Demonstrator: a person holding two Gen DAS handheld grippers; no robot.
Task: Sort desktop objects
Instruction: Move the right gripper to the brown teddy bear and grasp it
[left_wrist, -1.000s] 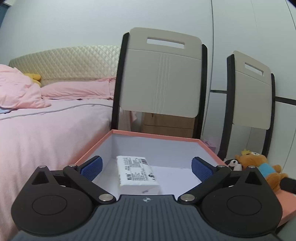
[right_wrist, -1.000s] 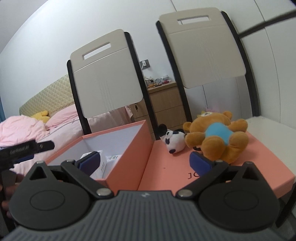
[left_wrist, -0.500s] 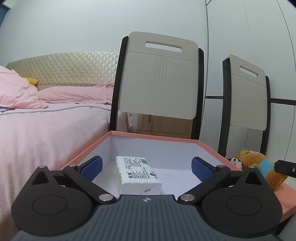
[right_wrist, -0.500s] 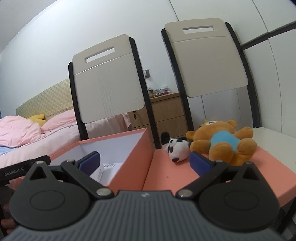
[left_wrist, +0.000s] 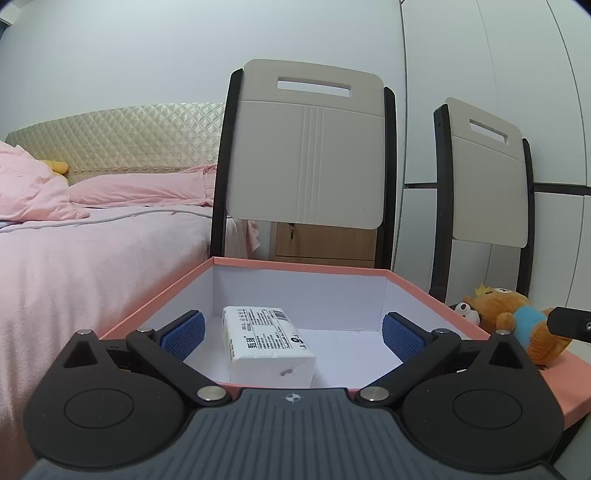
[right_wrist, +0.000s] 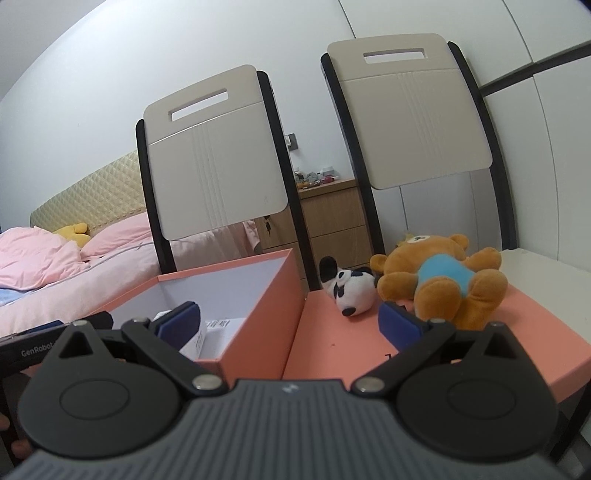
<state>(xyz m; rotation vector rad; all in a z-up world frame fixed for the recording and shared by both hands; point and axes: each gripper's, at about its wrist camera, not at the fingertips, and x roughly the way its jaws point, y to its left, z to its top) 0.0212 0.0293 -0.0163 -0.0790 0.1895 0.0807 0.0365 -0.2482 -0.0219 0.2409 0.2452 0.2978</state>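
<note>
1. Left gripper (left_wrist: 291, 334): black body, blue ribbed pads, jaws spread wide, holding nothing. It sits at the near rim of the open salmon-pink cardboard box with white inside (left_wrist: 436, 291).
2. Right gripper (right_wrist: 290, 323): same build, jaws spread wide, empty. Left finger sits in front of the box opening; right finger sits over the flat salmon-pink lid (right_wrist: 332, 354), near the toys.
3. White plastic-wrapped tissue pack (left_wrist: 267, 341) lies flat on the box floor, between the left gripper's pads, touching neither. Long axis runs front to back, slightly skewed; the short end faces the camera. Printed label with a barcode on the top face; text too small to read.
4. In the right wrist view only a corner of the pack (right_wrist: 210, 328) shows, behind the blue pad.
5. "GenRobot" lettering readable on the left gripper's side, at the left edge of the right wrist view. A dark printed mark on the lid is partly hidden.
6. Small black-and-white panda plush (right_wrist: 351, 290) lies on the lid, just beside the box's right wall.
7. Brown teddy bear in a blue shirt (right_wrist: 443, 280) lies on its back on the lid, right of the panda, legs toward the camera.
8. Behind: two beige folding chair backs with black frames (left_wrist: 306, 147), wooden nightstand (right_wrist: 325, 210), pink bed (left_wrist: 92, 240).
</note>
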